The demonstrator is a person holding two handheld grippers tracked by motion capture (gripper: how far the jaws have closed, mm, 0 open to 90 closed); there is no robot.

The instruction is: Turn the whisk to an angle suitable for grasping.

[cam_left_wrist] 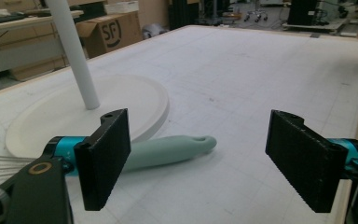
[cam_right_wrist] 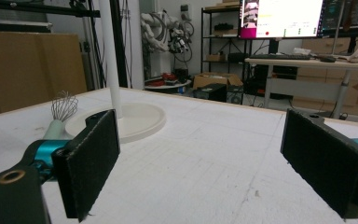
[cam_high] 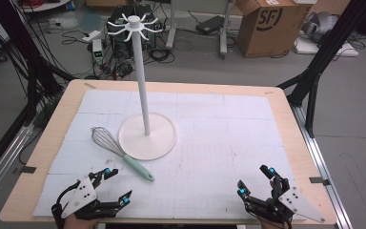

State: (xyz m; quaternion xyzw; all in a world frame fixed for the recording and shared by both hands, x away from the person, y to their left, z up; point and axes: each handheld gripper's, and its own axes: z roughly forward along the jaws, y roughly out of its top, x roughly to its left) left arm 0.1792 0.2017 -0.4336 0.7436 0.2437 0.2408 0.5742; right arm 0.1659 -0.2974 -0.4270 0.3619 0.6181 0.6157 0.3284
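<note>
Both grippers wide open, holding nothing.
Left gripper (cam_high: 113, 186) and right gripper (cam_high: 256, 180) hover at the worktop's near edge (jaws spread, touching nothing); the whisk (cam_high: 119, 152) lies left of centre, against the hook stand's base (cam_high: 163, 140).

The whisk (cam_high: 122, 153) has thin shiny metal wires and a smooth, matt mint-green plastic handle. The white stand (cam_high: 146, 129) looks like matt plastic, its round base and pole both smooth. A white, slightly scuffed paper-like sheet (cam_high: 219, 143) covers the worktop (cam_high: 290, 124), whose bare edges look like pale wood. The left tongs (cam_left_wrist: 200, 158) carry rough, matt black pads (cam_left_wrist: 105, 154).
</note>
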